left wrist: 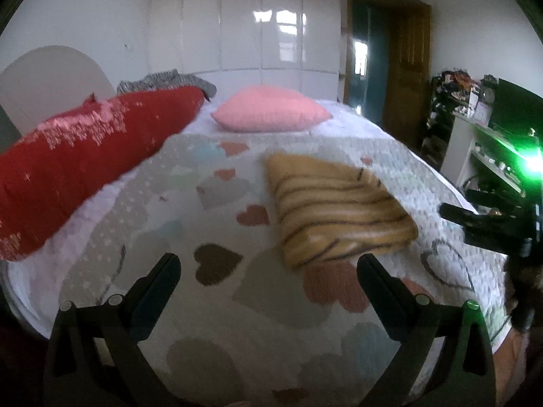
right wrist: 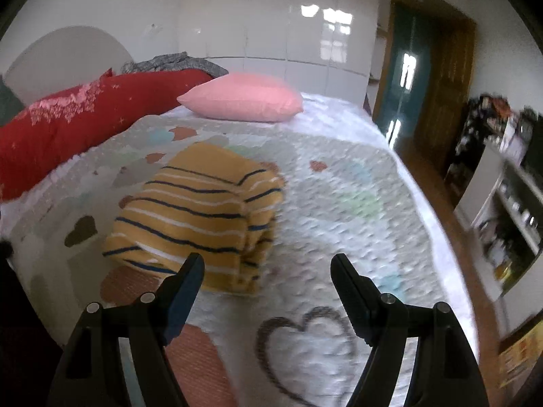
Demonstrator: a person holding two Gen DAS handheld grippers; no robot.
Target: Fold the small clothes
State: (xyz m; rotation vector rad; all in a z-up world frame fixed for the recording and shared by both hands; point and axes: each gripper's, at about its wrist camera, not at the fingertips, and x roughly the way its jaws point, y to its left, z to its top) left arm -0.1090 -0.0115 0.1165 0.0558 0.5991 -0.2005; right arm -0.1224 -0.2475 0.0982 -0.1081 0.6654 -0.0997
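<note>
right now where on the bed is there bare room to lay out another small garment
Bare quilt right of the folded striped top, out to the bed's edge, and the near strip with the outlined heart. Crowded along the left: red bolster, pink pillow, grey knit.

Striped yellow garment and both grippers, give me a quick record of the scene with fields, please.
garment: yellow striped top, folded into a compact bundle, lying on the quilt
surface: heart-print quilt on a bed
left gripper: open, holding nothing, above the quilt near the bundle's near edge
right gripper: open, holding nothing, bundle just ahead to its left
contact: neither gripper touches the garment
background: pink pillow and long red cushion at the far side of the bed
image quality: motion blur in both views
</note>
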